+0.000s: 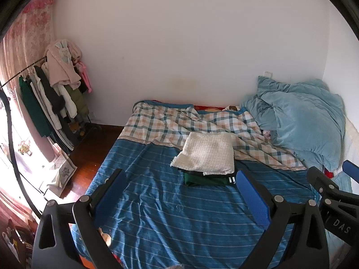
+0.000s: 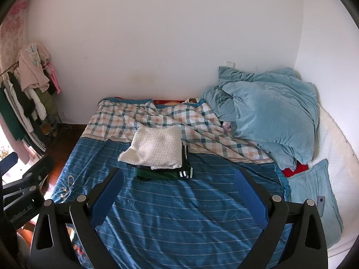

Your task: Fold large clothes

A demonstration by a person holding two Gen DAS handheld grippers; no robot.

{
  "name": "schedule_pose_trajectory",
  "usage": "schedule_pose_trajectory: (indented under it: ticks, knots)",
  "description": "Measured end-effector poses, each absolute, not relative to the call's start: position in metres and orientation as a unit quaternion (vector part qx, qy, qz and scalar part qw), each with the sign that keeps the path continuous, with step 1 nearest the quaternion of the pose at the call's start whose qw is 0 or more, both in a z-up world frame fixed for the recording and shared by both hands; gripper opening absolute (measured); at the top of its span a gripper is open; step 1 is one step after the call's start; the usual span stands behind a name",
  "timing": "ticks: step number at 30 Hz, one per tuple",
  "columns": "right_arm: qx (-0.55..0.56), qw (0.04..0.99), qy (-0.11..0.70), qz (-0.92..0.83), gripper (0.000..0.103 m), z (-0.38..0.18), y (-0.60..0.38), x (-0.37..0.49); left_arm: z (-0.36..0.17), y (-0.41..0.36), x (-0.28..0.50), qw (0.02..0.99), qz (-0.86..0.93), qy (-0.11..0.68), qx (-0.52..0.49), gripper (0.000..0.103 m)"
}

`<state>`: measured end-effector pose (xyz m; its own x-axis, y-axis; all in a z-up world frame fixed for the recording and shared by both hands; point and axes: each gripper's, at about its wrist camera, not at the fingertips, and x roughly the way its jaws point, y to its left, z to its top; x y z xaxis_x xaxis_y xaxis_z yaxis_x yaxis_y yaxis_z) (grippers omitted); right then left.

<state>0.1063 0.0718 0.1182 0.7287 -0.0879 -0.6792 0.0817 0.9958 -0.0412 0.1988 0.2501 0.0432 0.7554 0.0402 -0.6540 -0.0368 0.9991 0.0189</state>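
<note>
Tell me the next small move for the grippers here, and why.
Probably turn away to fetch another garment. Both the left gripper and right gripper hover open and empty above the bed, and the stack already lies folded, white piece on top.

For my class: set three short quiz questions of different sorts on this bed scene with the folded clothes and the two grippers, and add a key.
1. True or false: the white knitted garment lies on top of the stack of folded clothes.
2. Multiple choice: the left gripper and right gripper are A) both open and empty, B) both shut on cloth, C) one open, one shut.
3. Fill in: the stack rests on the blue ____ sheet.

Key
1. True.
2. A.
3. Striped.
</note>
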Motion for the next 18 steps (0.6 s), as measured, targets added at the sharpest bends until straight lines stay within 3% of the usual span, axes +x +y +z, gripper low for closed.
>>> schedule_pose_trajectory:
  ticks: [18]
  knots:
    - [-0.006, 0.929, 0.366, -0.044, 0.1, 0.1198, 0.0719, 0.1099, 0.039, 0.252, 0.1971, 0.936, 0.021, 0.352, -0.001, 0.1]
